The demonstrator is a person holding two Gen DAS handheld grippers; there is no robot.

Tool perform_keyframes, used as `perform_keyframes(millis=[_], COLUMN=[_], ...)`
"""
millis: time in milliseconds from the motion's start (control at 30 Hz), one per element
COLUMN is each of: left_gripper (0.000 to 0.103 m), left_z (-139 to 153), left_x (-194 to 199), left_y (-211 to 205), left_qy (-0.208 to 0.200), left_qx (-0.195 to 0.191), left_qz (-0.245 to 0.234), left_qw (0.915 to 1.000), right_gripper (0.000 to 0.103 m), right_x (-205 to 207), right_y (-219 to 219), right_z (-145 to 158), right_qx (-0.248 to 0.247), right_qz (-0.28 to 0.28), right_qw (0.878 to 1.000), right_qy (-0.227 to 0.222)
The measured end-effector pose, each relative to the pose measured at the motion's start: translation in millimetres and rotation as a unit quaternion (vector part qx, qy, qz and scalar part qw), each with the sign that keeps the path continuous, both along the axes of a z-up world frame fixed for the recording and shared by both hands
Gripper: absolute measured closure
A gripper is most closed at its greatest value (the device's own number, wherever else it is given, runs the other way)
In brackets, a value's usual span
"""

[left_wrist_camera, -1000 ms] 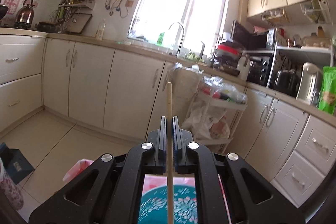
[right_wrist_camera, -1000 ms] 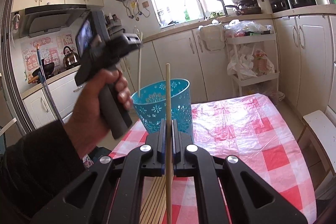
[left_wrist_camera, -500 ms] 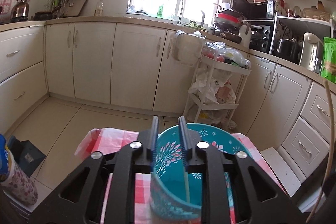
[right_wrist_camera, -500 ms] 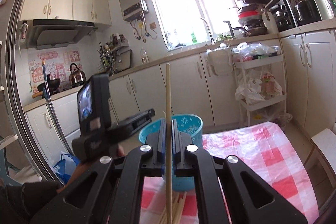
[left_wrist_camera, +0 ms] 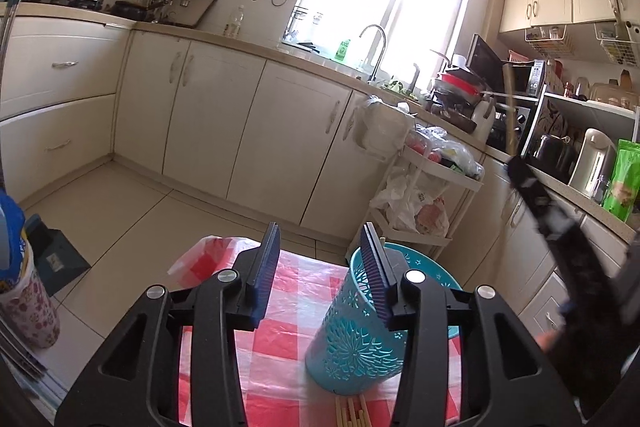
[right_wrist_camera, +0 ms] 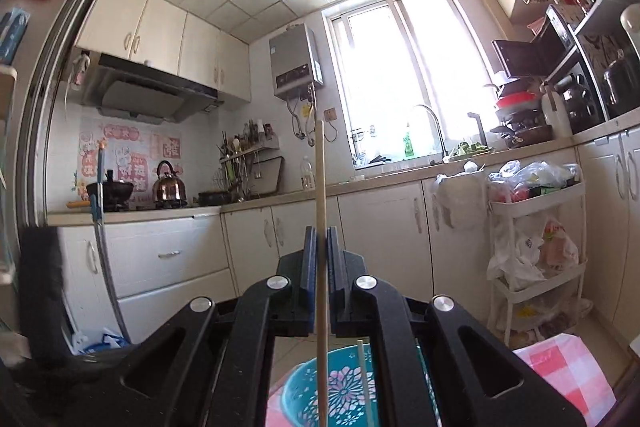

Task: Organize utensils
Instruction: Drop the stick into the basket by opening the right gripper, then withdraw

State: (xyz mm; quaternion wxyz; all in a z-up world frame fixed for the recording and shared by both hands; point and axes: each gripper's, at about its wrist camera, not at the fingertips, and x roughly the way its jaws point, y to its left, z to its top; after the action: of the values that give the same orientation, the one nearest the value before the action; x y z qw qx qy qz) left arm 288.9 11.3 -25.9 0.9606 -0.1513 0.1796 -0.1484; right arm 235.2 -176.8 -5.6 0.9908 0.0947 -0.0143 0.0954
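**Left jaws spread and empty, right jaws pinching a chopstick above the holder**

Your left gripper has just been opening: its jaws stand apart with nothing between them, just to the left of the teal utensil holder. That holder stands upright on the red-and-white checked tablecloth, and a few loose chopsticks lie on the cloth directly in front of its base.

Your right gripper is pressed together on a single chopstick, which stands upright between the pads and reaches down in front of the holder's open mouth. From the right wrist you see the holder directly below the jaws, with one pale chopstick already leaning inside it.

In the left wrist view the right gripper appears as a dark blurred shape to the right of the holder; what looks like its chopstick rises from the tip.
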Motion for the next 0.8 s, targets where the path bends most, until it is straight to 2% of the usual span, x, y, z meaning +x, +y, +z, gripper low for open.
perform_keyframes(millis=[167, 233, 267, 367, 467, 600, 800], left_gripper=[0.063, 0.063, 0.063, 0.063, 0.061, 0.053, 0.046], left_z=[-11, -14, -15, -16, -13, -8, -5], left_x=[-3, -5, -7, -14, -25, -46, -84], left_y=[3, 3, 2, 2, 3, 5, 7], left_qy=[0.015, 0.02, 0.022, 0.028, 0.031, 0.04, 0.054], left_qx=[0.001, 0.001, 0.001, 0.002, 0.007, 0.015, 0.035], left_qz=[-0.005, -0.005, -0.006, -0.008, -0.009, -0.004, 0.002], left_qw=[0.9999, 0.9998, 0.9997, 0.9996, 0.9995, 0.9991, 0.9979], right_gripper=[0.097, 0.092, 0.083, 0.08, 0.072, 0.053, 0.045], right_x=[26, 25, 25, 13, -19, -77, -161], right_y=[1, -1, -3, -11, -14, -18, -11], right_z=[-32, -44, -48, -52, -45, -40, -41], right_qx=[-0.029, -0.037, -0.037, -0.025, -0.02, 0.001, -0.026], right_qz=[0.004, 0.003, 0.003, 0.004, 0.0, -0.008, -0.022], right_qw=[0.998, 0.997, 0.996, 0.995, 0.994, 0.992, 0.986], right_qy=[0.05, 0.067, 0.075, 0.095, 0.11, 0.129, 0.162])
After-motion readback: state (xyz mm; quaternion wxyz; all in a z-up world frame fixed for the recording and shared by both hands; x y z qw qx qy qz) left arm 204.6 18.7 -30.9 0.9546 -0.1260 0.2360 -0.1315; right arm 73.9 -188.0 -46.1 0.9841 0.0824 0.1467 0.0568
